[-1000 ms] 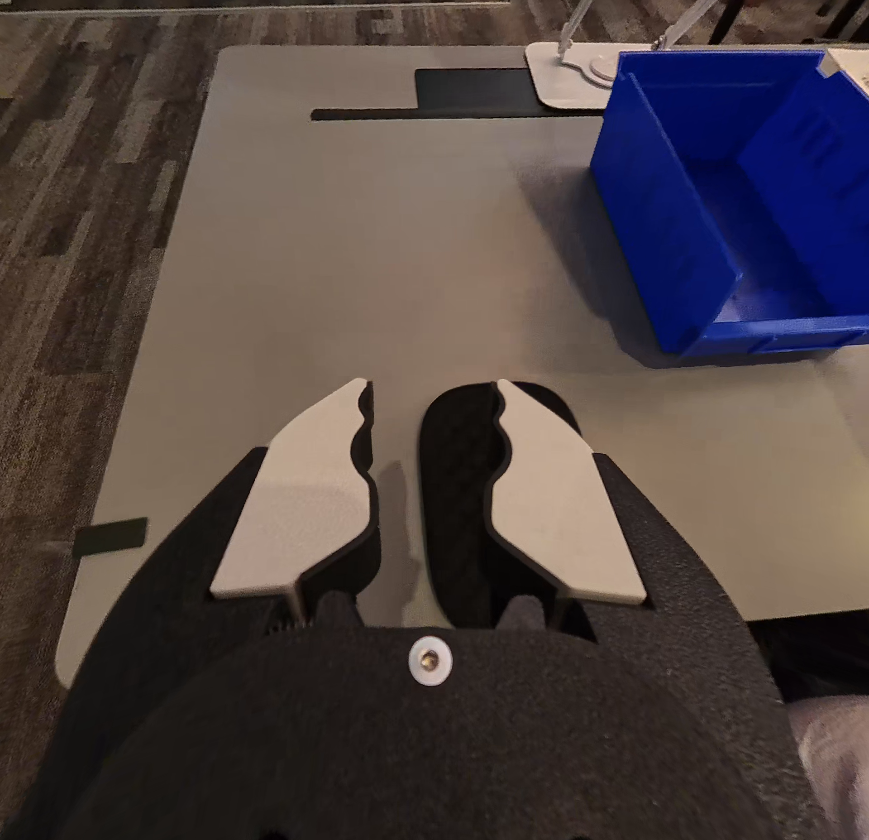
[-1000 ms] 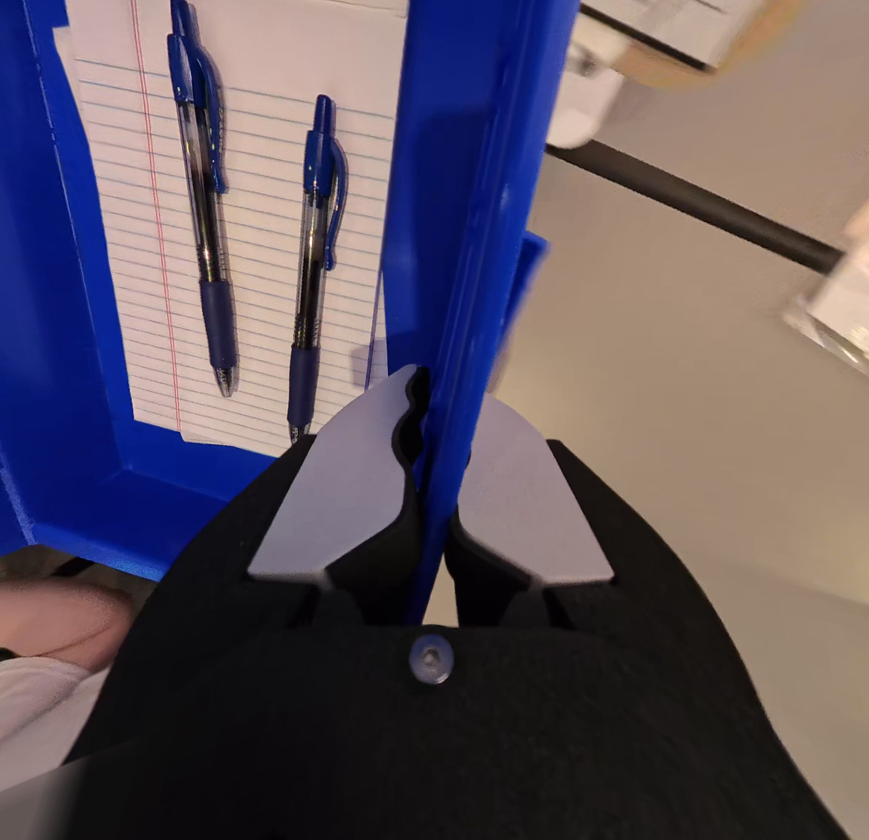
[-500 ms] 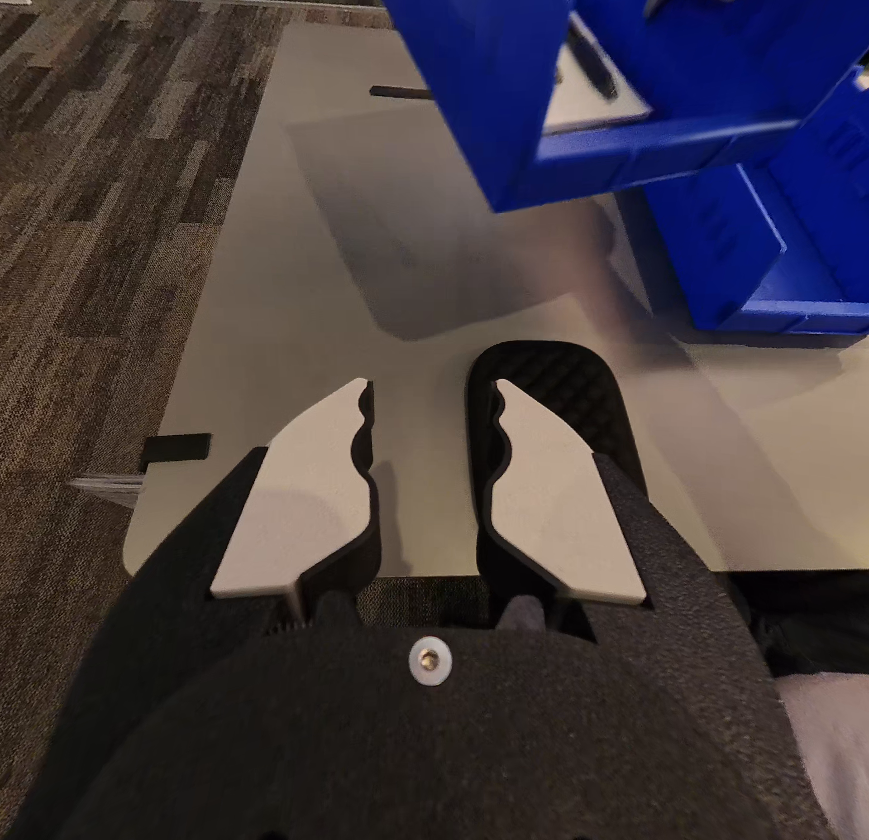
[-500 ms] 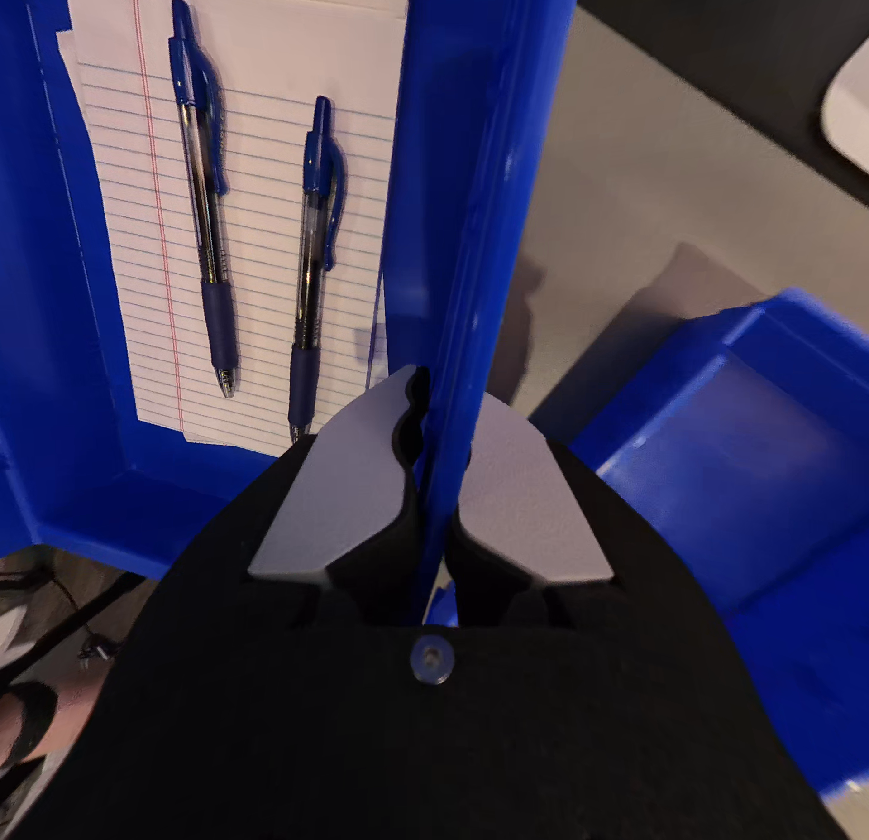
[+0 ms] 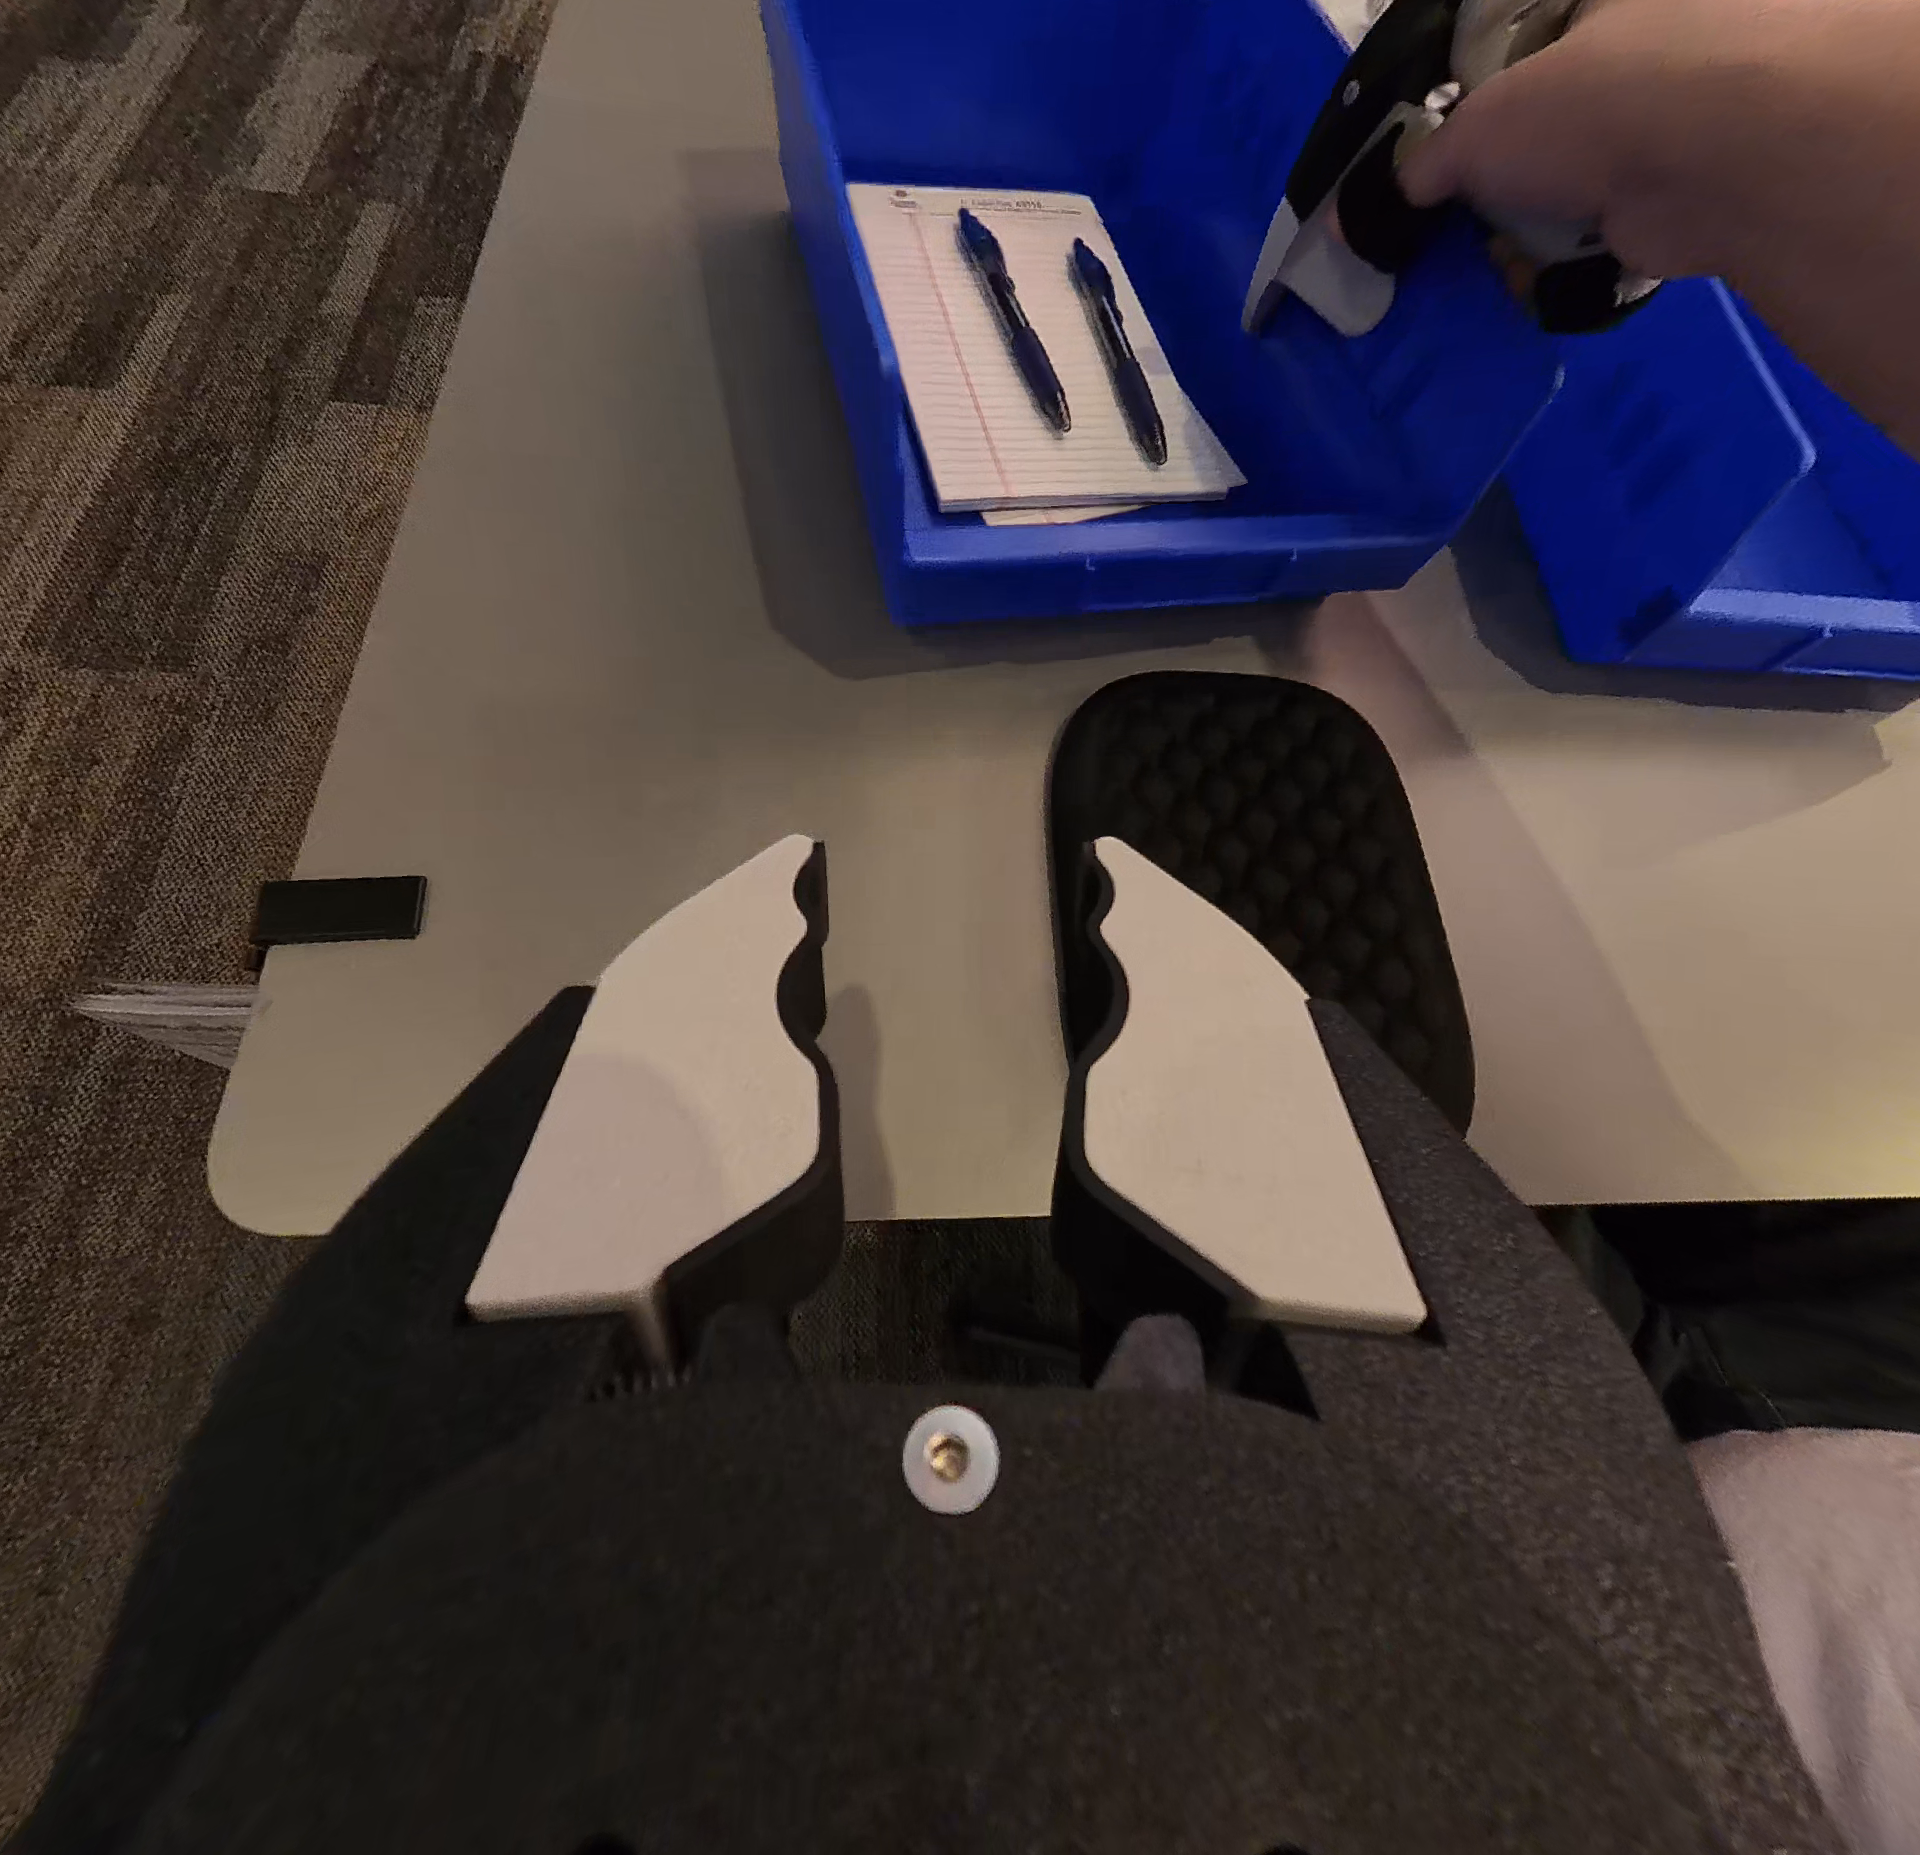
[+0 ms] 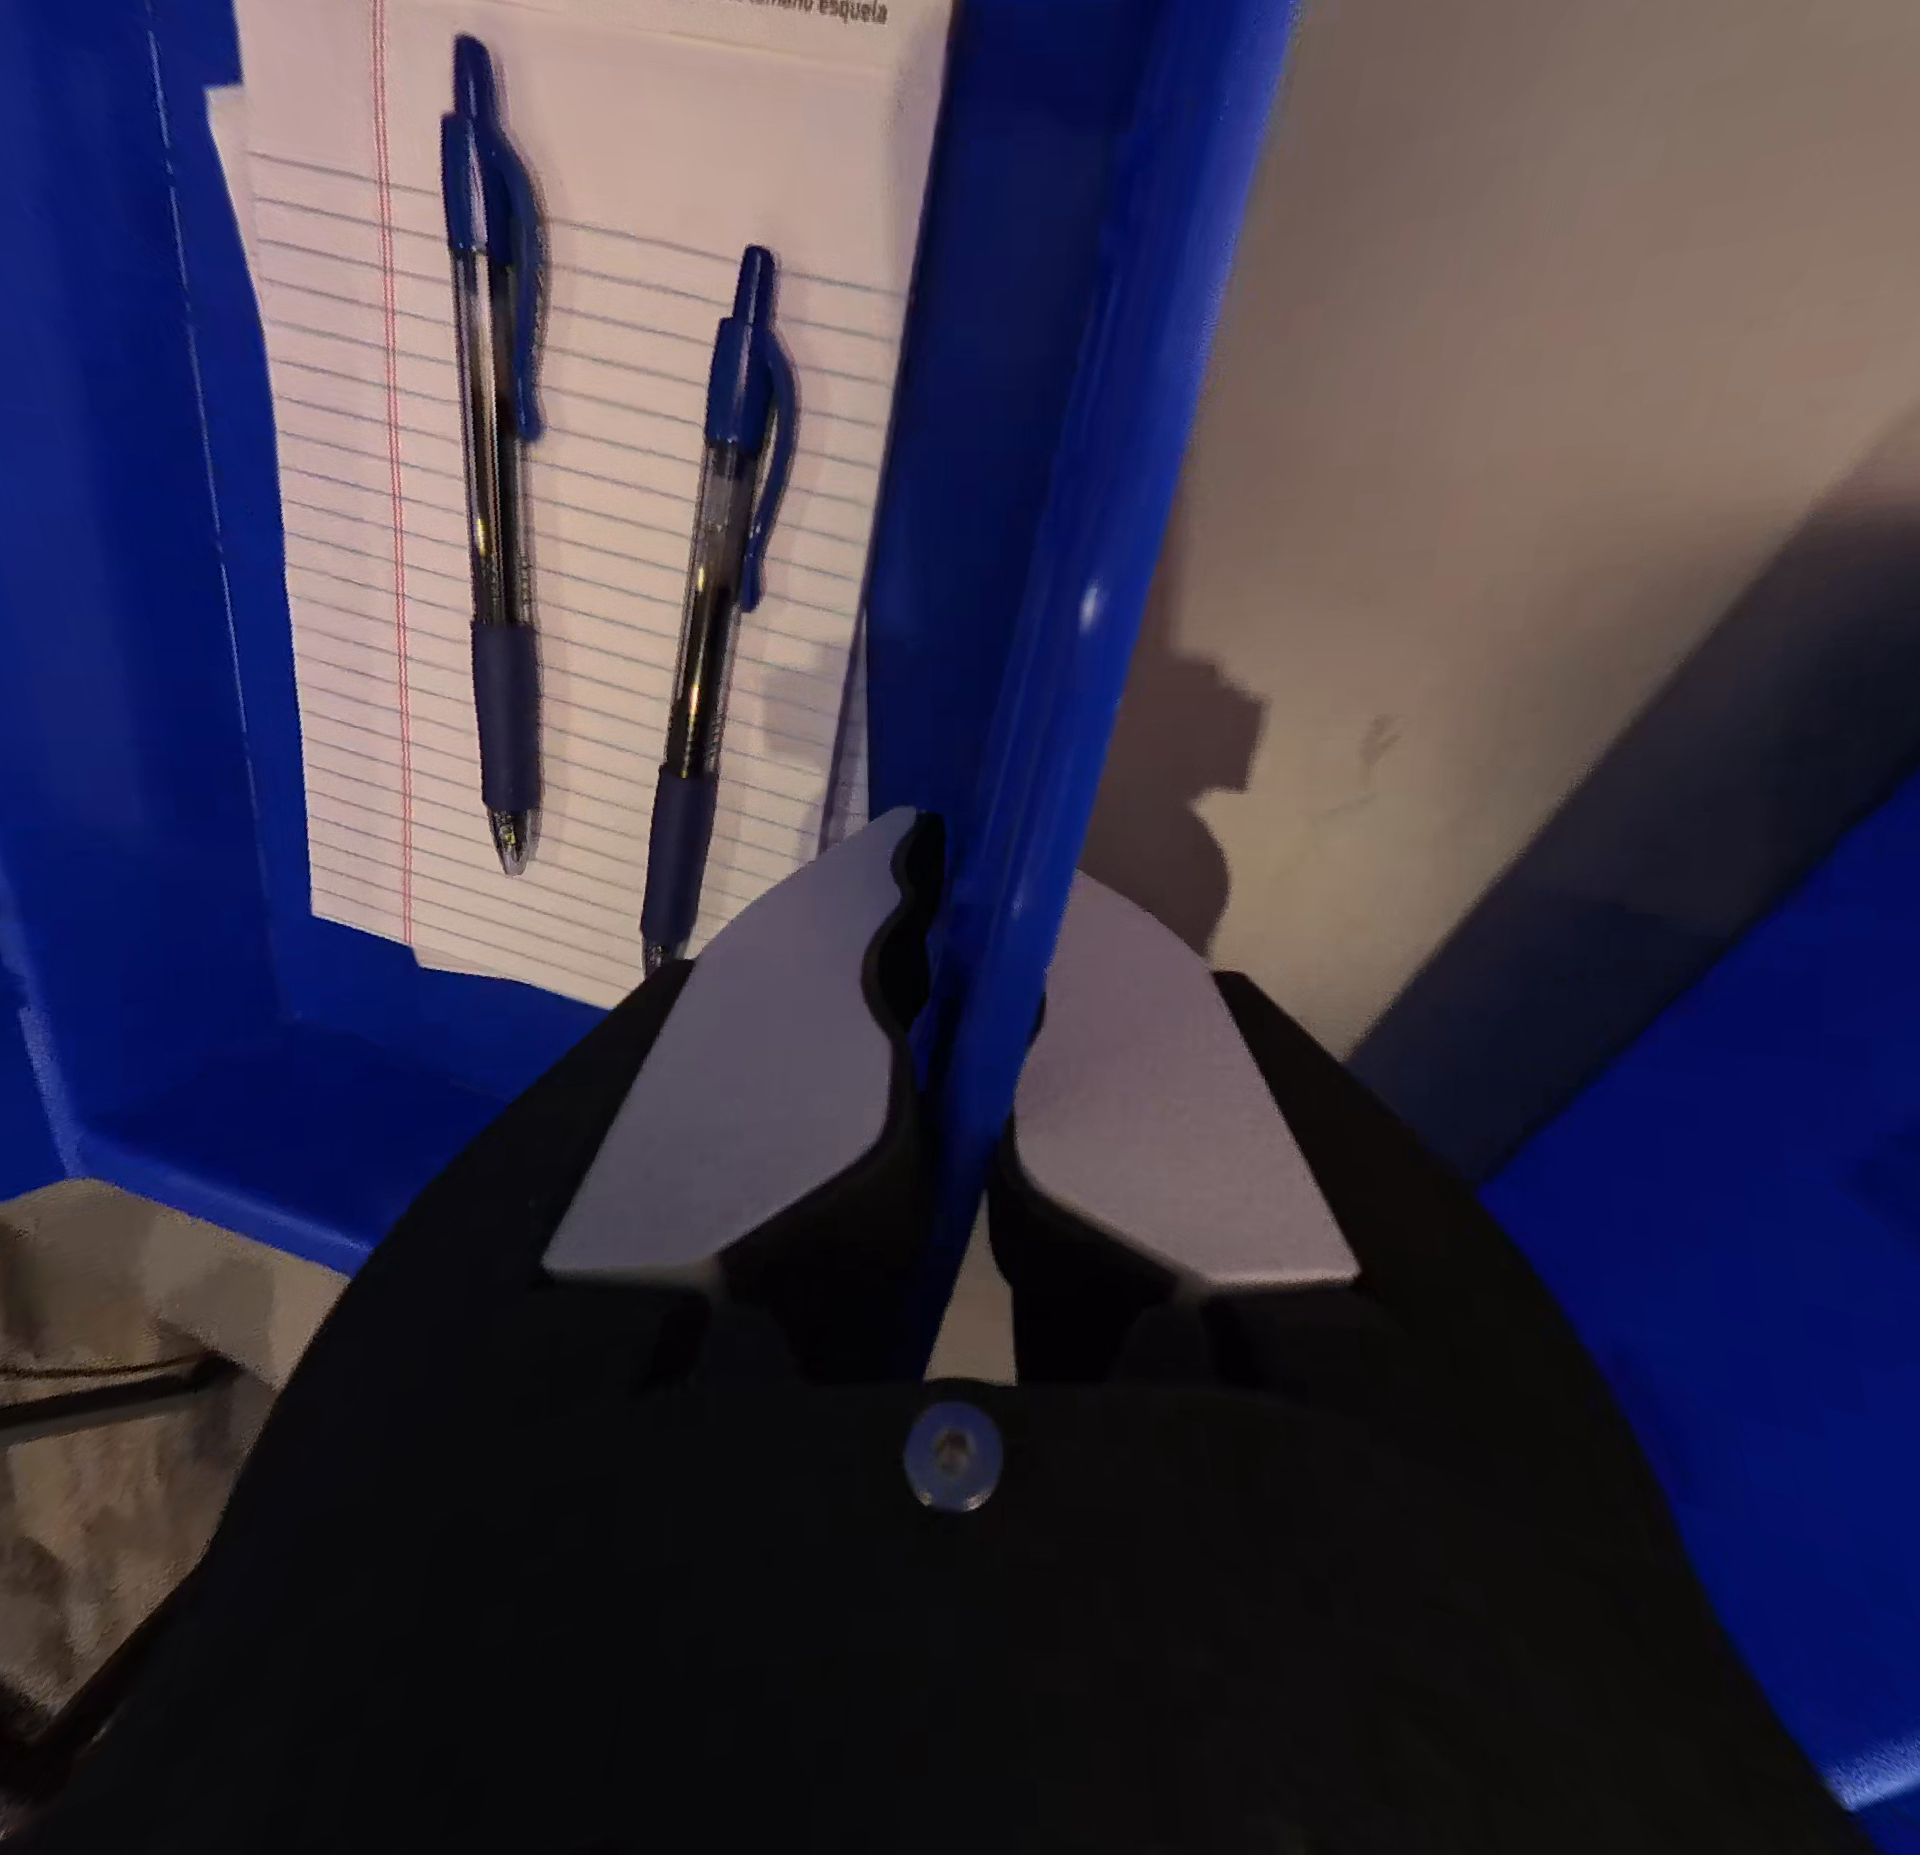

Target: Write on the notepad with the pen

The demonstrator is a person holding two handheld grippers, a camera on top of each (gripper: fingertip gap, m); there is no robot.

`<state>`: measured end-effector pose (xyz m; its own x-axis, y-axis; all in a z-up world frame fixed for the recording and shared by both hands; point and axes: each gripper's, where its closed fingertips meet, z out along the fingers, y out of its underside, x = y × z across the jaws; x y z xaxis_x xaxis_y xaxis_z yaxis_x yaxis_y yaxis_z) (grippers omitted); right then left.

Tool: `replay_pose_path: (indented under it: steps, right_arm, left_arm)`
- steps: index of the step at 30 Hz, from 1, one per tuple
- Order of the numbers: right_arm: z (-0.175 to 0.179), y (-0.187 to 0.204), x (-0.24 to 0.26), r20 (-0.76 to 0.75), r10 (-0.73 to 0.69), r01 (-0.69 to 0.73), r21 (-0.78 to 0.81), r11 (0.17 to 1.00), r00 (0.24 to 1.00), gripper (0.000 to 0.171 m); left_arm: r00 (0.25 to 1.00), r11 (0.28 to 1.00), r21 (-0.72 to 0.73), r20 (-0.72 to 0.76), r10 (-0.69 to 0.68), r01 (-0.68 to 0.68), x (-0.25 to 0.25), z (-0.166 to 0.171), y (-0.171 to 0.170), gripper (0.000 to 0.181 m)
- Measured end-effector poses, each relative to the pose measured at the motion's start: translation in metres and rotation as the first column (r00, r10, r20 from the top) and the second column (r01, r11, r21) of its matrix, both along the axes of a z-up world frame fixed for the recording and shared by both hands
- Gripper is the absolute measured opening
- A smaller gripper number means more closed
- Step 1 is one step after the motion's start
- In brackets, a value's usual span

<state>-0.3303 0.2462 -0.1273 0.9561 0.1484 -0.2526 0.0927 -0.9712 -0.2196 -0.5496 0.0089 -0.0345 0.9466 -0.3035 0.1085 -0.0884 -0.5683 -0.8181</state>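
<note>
The right tool (image 6: 961, 870) pinches the blue bin's wall (image 6: 1049, 558). Inside, left of it, two blue pens (image 6: 494, 475) lie on the lined notepad (image 6: 623, 517). The left tool (image 5: 951, 932) is open over the table (image 5: 623, 725), well apart.

Pretty dim, warm indoor light overall. The blue bin (image 5: 1143, 558) throws a soft shadow to its left on the table (image 5: 582, 662), so the light seems to come from the right. Right wrist view is darker and a bit soft, with motion blur along the bin wall and lower left corner. Both views show wide-angle stretching at the edges, and there's a faint yellowish glow at the table's right edge.
</note>
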Motion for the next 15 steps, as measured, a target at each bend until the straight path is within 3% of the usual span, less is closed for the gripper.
replay_pose_path:
  steps: [3,15]
  right_arm:
    - [0.001,-0.002,-0.002,0.065,0.005,-0.005,0.003,1.0,0.998,0.01]
    - [0.006,-0.014,-0.023,-0.102,-0.09,0.094,0.037,0.995,0.991,0.027]
  left_arm:
    - [1.0,1.0,-0.004,0.016,-0.007,0.007,0.003,-0.003,0.001,0.045]
    - [0.998,0.998,-0.017,0.027,-0.062,0.063,0.023,-0.008,0.003,0.045]
